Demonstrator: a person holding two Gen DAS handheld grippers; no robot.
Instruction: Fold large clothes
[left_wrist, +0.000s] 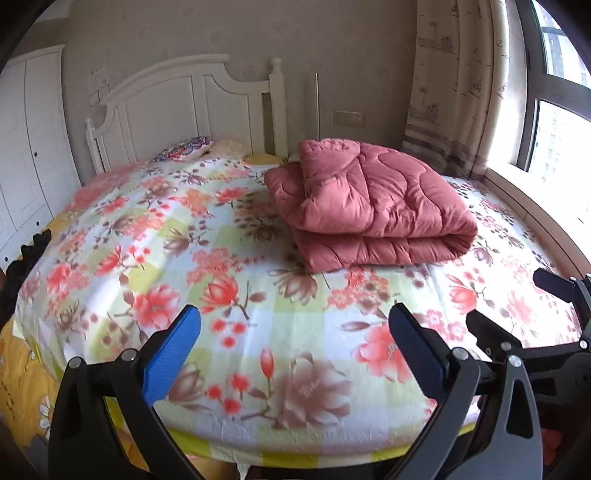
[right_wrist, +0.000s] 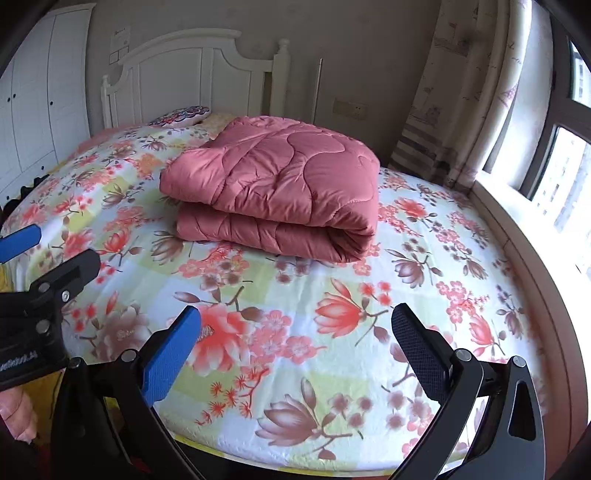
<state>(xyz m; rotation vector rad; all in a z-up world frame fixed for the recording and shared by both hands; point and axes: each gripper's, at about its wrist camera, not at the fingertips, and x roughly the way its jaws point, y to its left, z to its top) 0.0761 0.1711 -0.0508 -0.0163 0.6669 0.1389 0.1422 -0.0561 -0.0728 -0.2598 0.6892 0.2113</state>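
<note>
A pink quilted comforter (left_wrist: 373, 206) lies folded in a thick stack on the floral bedspread (left_wrist: 207, 258), toward the far right of the bed; it also shows in the right wrist view (right_wrist: 277, 192). My left gripper (left_wrist: 295, 325) is open and empty over the near end of the bed, well short of the comforter. My right gripper (right_wrist: 295, 325) is open and empty, beside the left one and also short of the comforter. The right gripper's black fingers (left_wrist: 554, 284) show at the right edge of the left view. The left gripper's fingers (right_wrist: 18, 236) show at the left edge of the right view.
A white headboard (left_wrist: 192, 107) stands at the far end with a patterned pillow (left_wrist: 184, 147) below it. A white wardrobe (left_wrist: 26, 147) is on the left. A curtain (left_wrist: 454, 92) and a window sill (right_wrist: 517, 229) run along the right. Floral bedspread (right_wrist: 332, 332) lies under both grippers.
</note>
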